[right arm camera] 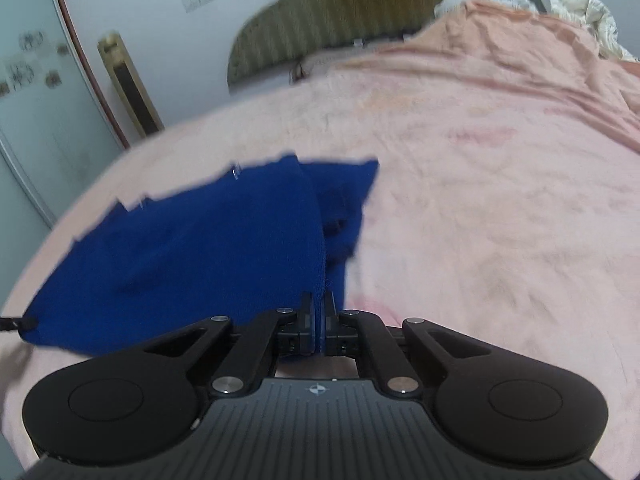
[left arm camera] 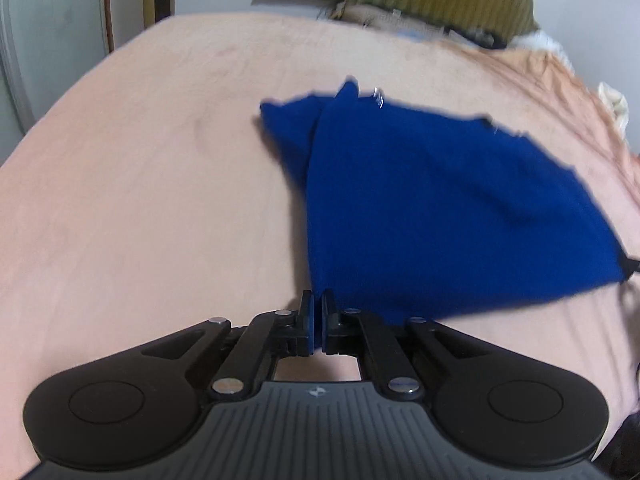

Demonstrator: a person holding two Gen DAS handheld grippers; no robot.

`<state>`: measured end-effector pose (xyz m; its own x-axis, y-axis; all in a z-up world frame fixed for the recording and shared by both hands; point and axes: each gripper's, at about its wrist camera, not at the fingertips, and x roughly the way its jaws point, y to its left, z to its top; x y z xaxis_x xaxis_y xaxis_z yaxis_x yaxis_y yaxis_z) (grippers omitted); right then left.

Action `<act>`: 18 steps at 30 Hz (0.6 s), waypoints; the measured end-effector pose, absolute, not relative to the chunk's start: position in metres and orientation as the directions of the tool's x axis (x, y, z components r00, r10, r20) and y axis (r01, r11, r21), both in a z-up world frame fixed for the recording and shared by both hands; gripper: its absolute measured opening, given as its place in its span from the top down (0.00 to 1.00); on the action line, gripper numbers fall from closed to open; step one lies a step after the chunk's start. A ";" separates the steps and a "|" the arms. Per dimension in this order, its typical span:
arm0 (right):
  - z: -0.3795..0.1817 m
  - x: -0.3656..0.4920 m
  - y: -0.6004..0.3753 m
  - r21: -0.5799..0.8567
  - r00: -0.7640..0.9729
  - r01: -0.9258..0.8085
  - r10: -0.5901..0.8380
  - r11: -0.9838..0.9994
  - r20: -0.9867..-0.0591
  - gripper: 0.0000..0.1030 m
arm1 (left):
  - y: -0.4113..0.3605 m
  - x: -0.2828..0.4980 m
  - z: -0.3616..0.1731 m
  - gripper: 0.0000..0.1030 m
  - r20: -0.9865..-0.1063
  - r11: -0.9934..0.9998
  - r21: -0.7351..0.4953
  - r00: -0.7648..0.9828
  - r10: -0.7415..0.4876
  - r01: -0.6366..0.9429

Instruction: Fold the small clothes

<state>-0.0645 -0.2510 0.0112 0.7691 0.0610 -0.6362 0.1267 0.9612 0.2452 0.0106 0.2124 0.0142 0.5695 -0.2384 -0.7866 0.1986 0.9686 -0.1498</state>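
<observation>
A small dark blue garment (left arm camera: 440,208) hangs stretched over a pink bed sheet (left arm camera: 140,200). My left gripper (left arm camera: 319,300) is shut on its near left corner. My right gripper (right arm camera: 319,300) is shut on its near right corner, and the blue garment (right arm camera: 192,256) spreads to the left in the right wrist view. The far edge of the cloth rests on or near the sheet (right arm camera: 480,208). A second layer of cloth folds under at the far end. Both views are blurred by motion.
An olive striped headboard (right arm camera: 360,8) stands at the far end of the bed. A rumpled white cloth (right arm camera: 588,12) lies at the far right. A pale wall and a framed door (right arm camera: 128,88) are on the left.
</observation>
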 end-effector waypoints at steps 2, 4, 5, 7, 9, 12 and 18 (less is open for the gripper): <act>0.006 -0.061 -0.248 0.212 0.740 0.135 0.044 0.968 -0.671 0.85 | 0.215 0.009 0.025 0.96 -0.773 0.972 -0.148 0.591 -0.230 0.185; 0.015 -0.060 -0.248 0.194 0.772 0.165 -0.005 0.967 -0.636 0.77 | 0.210 0.012 0.045 0.95 -0.729 0.982 -0.084 0.661 -0.177 0.171; 0.024 -0.057 -0.247 0.184 0.799 0.174 -0.029 0.967 -0.601 0.77 | 0.203 0.016 0.055 0.94 -0.700 0.982 -0.043 0.696 -0.160 0.182; 0.039 -0.043 -0.240 0.170 0.834 0.148 -0.031 0.974 -0.551 0.65 | 0.184 0.031 0.069 0.90 -0.666 0.977 -0.011 0.727 -0.166 0.213; 0.047 -0.016 -0.224 0.143 0.855 0.085 0.001 0.986 -0.519 0.49 | 0.161 0.054 0.074 0.75 -0.655 0.968 -0.007 0.730 -0.193 0.249; 0.042 0.036 -0.200 0.143 0.839 0.021 0.060 0.989 -0.540 0.46 | 0.130 0.089 0.064 0.59 -0.648 0.960 0.018 0.734 -0.201 0.279; 0.012 0.116 -0.173 0.070 0.805 0.045 0.006 0.997 -0.594 0.46 | 0.117 0.170 0.021 0.59 -0.686 0.992 0.111 0.727 0.027 0.068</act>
